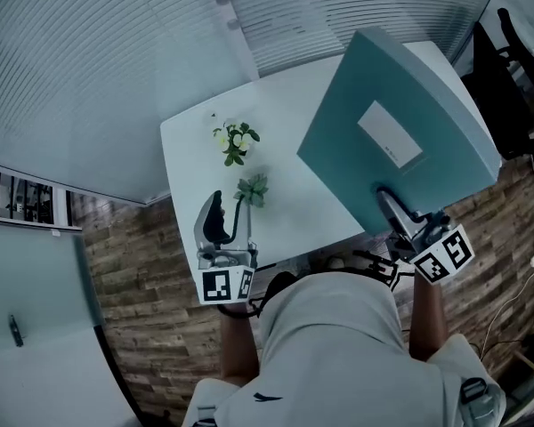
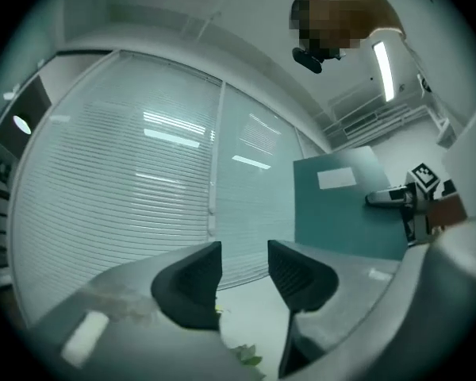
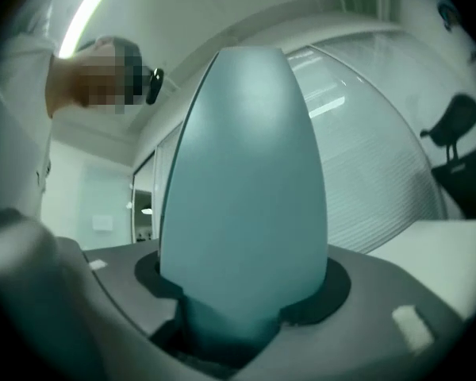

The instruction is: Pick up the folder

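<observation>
A thick teal folder (image 1: 400,123) with a white label (image 1: 390,134) stands tilted up above the right part of the white table (image 1: 191,140). My right gripper (image 1: 387,198) is shut on its near edge; in the right gripper view the folder (image 3: 246,173) rises out of the jaws and fills the middle. My left gripper (image 1: 216,205) hovers at the table's front edge, left of the folder and apart from it. Its jaws (image 2: 244,272) stand apart with nothing between them. From the left gripper view the folder (image 2: 341,213) shows off to the right.
Two small plants (image 1: 236,140) (image 1: 252,189) stand on the table just beyond the left gripper. Window blinds (image 1: 89,78) run behind the table. A dark office chair (image 1: 512,69) stands at the right edge. The floor below is wood planks (image 1: 142,265).
</observation>
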A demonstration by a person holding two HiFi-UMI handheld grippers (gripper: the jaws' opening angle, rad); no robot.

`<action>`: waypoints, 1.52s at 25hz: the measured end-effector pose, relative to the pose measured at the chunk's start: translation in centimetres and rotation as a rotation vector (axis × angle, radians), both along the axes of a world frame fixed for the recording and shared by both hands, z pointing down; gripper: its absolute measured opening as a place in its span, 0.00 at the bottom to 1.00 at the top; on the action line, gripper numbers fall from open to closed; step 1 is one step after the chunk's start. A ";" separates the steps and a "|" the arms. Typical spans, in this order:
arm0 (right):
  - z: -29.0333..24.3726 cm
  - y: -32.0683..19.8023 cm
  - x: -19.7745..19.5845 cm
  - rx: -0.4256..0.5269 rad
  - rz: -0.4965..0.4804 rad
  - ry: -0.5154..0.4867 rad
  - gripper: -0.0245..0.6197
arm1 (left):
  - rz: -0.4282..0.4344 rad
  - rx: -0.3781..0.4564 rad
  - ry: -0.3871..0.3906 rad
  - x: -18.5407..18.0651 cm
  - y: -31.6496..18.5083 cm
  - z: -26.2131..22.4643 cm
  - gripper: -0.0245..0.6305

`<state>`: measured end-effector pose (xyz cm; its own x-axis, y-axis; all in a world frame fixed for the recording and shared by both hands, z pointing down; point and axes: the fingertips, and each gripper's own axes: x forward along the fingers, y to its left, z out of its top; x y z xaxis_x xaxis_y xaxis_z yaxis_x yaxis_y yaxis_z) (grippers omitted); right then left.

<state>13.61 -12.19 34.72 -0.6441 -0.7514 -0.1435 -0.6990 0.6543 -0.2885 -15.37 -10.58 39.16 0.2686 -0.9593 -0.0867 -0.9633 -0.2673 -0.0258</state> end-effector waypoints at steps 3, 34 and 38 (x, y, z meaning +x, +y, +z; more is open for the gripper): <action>0.3 -0.1 1.8 0.030 0.114 0.116 0.52 | -0.101 0.023 -0.071 -2.3 1.8 -0.5 0.28; 2.5 -0.5 3.7 -0.007 0.259 0.212 0.48 | -0.274 0.003 -0.045 -7.7 4.5 1.0 0.05; 2.4 -0.6 3.6 -0.008 0.254 0.206 0.48 | -0.274 0.000 -0.021 -7.8 4.5 1.0 0.05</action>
